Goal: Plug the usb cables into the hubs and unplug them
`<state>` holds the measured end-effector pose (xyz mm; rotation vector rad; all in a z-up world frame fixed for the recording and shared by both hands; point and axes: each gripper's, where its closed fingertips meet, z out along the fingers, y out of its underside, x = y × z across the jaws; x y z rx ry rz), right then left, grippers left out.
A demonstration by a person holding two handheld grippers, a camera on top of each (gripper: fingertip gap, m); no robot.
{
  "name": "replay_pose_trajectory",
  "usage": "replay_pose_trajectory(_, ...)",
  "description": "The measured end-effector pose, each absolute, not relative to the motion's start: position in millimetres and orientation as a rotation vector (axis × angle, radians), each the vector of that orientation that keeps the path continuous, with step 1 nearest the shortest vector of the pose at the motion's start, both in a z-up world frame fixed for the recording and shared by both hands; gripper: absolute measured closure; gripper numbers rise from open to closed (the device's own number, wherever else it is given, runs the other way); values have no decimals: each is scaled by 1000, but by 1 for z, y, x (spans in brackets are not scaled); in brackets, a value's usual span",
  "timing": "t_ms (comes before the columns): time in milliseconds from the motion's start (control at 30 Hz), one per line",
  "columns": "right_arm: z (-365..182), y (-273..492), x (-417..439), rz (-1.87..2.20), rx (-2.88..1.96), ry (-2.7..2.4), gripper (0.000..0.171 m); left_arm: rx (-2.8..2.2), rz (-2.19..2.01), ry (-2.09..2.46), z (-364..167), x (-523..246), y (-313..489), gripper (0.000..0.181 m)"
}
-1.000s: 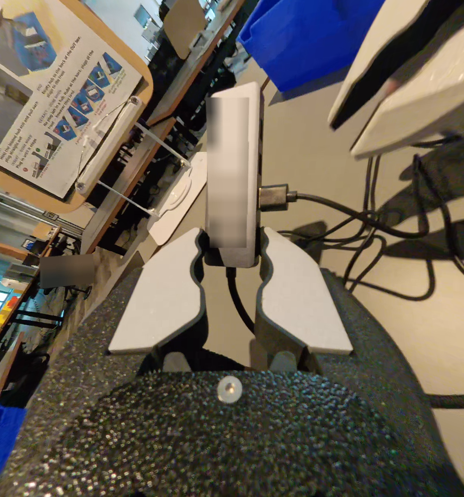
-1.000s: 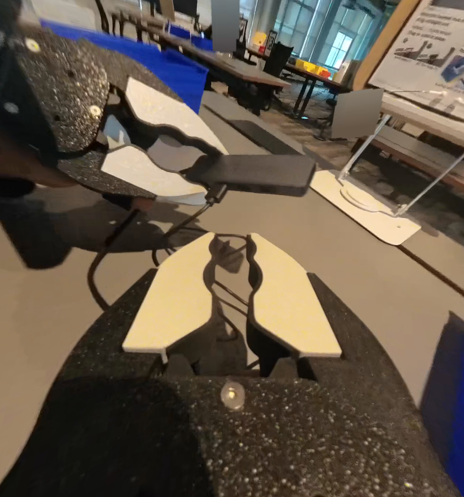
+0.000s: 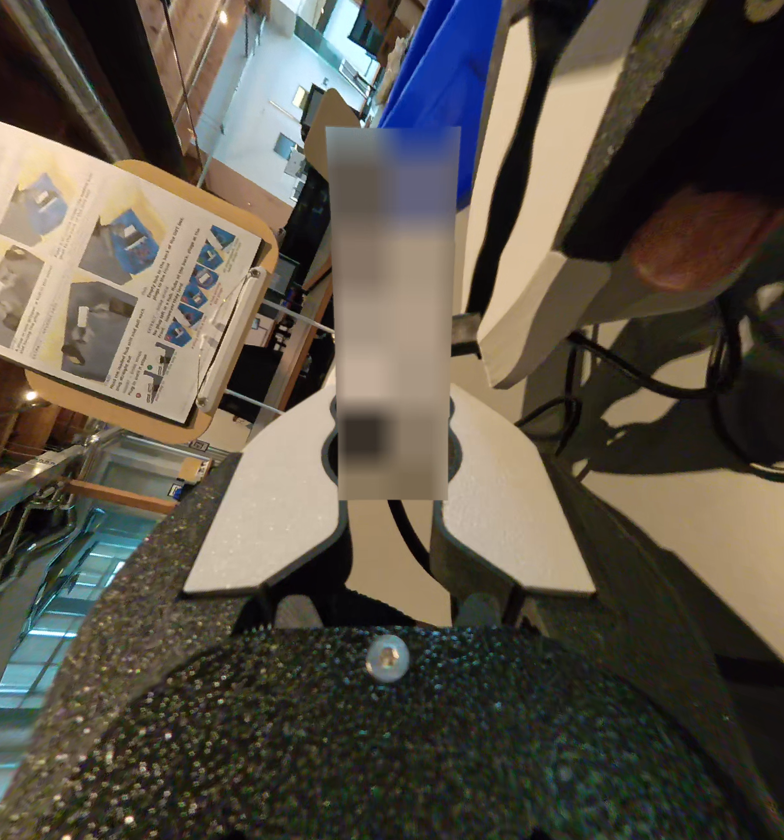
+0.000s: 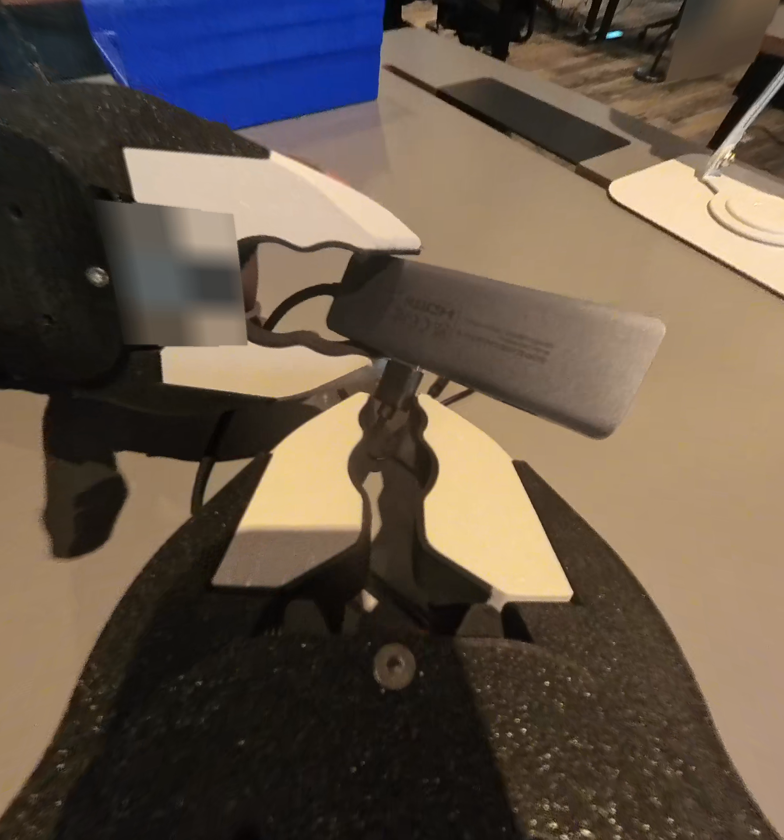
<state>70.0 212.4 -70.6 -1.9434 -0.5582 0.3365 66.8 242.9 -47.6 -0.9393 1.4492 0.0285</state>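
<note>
- Left gripper (image 4: 358, 291) clamping one end of the dark grey hub (image 4: 494, 345), holding it up off the table (image 4: 517, 218), well inside its edges.
- Right gripper (image 4: 392, 416) pinching tight on the USB plug (image 4: 397, 386) sitting in the hub's side.
- Blue bin (image 4: 244, 54) sitting toward the table's far edge; can't see what's inside.
- Pale lettering showing on the hub, plus a printed instruction sheet (image 3: 108, 282) on a clipboard stand.

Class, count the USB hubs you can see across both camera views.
1: the dark hub, gripped at one end by the left gripper; its face is blurred in the left wrist view. Others may be hidden.
</note>
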Motion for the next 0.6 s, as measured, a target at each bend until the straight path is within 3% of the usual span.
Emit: replay_pose_trajectory(600,-79,215,78,195,-2024,-556,159,-1166,-10,1428,-66,71,251,144)
